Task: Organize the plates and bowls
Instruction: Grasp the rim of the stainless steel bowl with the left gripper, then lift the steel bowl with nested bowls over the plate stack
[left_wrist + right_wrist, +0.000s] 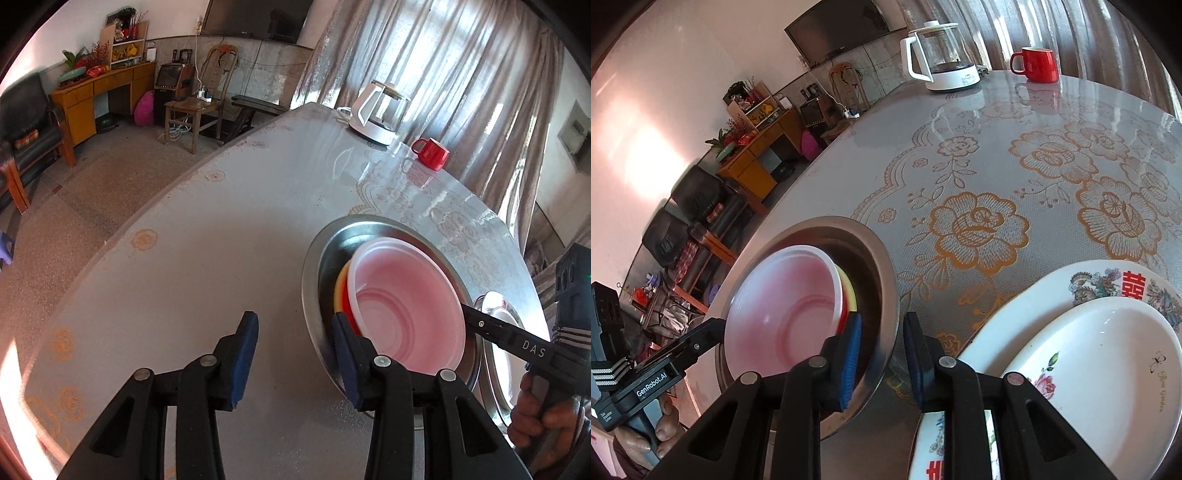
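Note:
A steel bowl stands on the round table and holds nested plastic bowls. The top one is pink-white, with red and yellow rims under it. My left gripper is open, its jaws astride the steel bowl's near-left rim without pressing on it. My right gripper is open too. Its left pad is inside the steel bowl and its right pad outside, and a gap shows on both sides of the rim. A white rose plate lies on a larger decorated plate to the right.
A glass kettle and a red mug stand at the far side of the patterned table. In the left wrist view the table's edge curves away on the left, with floor and furniture beyond. A person's hand holds the right gripper's handle.

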Motion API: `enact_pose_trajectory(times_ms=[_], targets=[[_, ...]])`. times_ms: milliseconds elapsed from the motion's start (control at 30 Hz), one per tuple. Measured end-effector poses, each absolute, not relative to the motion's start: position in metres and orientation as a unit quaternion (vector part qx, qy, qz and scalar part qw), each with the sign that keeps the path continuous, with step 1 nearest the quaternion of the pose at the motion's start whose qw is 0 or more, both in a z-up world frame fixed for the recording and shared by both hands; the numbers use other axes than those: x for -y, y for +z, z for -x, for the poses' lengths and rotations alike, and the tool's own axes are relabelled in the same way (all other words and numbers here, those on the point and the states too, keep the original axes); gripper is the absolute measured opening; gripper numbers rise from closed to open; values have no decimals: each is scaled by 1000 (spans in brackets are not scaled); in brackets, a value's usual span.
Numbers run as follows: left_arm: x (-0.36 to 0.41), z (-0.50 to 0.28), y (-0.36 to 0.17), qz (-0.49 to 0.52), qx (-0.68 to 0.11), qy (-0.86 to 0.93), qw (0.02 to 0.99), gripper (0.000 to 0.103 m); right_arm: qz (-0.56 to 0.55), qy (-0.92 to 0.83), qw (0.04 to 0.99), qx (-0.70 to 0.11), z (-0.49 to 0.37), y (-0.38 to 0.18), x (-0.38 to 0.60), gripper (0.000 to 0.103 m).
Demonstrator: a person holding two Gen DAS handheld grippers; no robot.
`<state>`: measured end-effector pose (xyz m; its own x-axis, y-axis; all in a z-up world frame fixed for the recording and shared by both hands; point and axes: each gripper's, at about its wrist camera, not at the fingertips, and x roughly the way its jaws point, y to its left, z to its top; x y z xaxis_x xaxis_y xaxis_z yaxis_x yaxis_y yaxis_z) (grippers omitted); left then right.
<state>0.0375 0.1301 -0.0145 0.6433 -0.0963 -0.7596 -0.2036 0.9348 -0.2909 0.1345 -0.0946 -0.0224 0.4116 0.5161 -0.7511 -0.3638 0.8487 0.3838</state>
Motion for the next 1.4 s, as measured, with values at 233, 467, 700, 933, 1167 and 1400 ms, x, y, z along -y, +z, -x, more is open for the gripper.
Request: enact_pose_trajectory(times_ms=[233,467,700,933,1167,1400], targets=[[-136,-42,-22,212,-416,-5,884,32,-74,261,836,-476,-134,-24,94,19],[-133,-40,-20,218,-391,-48,893,17,-67,267,838,-472,-134,-23,91,15],[-132,-45,-20,219,-388,-47,894,17,-65,269,838,-471,-134,-24,87,15],[-131,-35,-19,217,-386,-54,895,17,-78,279,837,-465,-131,-22,93,15],[-128,-25,-8,203,-368,-60,905,17,-79,286,841,-452,-127,-15,95,15],[-117,-19,12,181,-348,-78,916,18,-89,290,851,-429,-120,-1,108,16]])
